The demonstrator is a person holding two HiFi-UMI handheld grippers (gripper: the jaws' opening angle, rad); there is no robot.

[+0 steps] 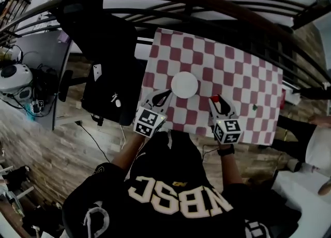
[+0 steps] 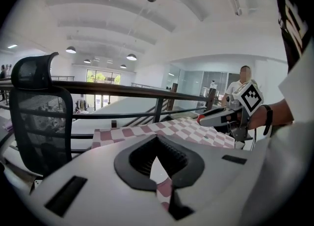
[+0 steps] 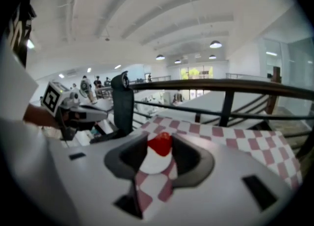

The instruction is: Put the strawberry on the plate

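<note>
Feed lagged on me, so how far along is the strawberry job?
Done: the right hand-held gripper grips the strawberry between its jaws. In hand: it sits just right of the white plate. Left: setting the strawberry on the plate, which is bare. The left hand-held gripper is shut and empty.

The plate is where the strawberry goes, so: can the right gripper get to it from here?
Probably yes: the right gripper, shut on the strawberry, is beside the plate, with only bare checkered cloth between them.

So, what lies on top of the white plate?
Nothing: the plate shows bare in the head view. The strawberry sits in the right claw, beside the plate. In the right gripper view it covers part of the plate.
</note>
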